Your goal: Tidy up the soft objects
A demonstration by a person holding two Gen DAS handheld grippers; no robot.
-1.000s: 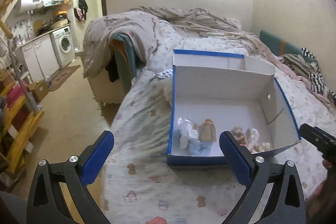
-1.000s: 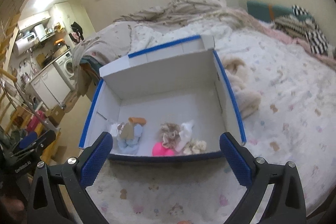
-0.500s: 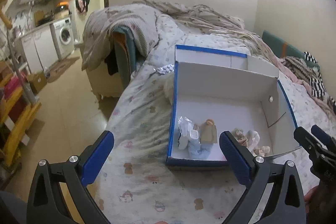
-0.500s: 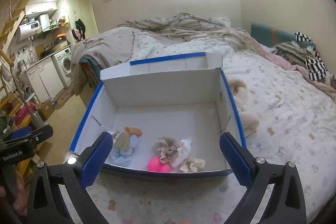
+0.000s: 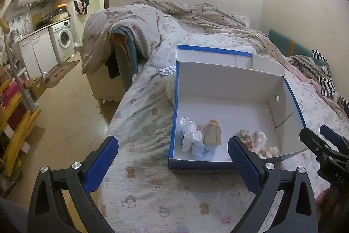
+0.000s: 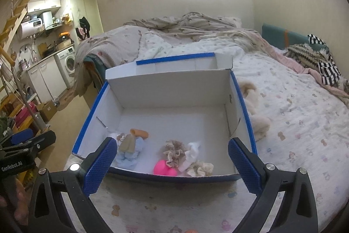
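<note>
A white cardboard box with blue edges (image 5: 226,86) (image 6: 174,84) lies open on the bed. Inside near its front wall lie small soft items: a pale blue and tan bundle (image 5: 206,141) (image 6: 130,149), frilly beige and white pieces (image 5: 257,142) (image 6: 185,156) and a pink ball (image 6: 164,168). A cream plush toy (image 6: 256,115) lies on the bed right of the box. My left gripper (image 5: 173,164) is open and empty, in front of the box. My right gripper (image 6: 171,167) is open and empty, over the box's front wall.
The bed has a patterned sheet (image 5: 148,123) and a rumpled quilt (image 6: 187,25) at the back. A blister pack (image 5: 166,69) lies left of the box. Striped clothes (image 6: 327,67) lie at the far right. A washing machine (image 5: 63,40) and floor are to the left.
Both grippers have pulled back and risen a little from the box, so more of the room shows. Both stay open and empty. The items in the box have not moved.
</note>
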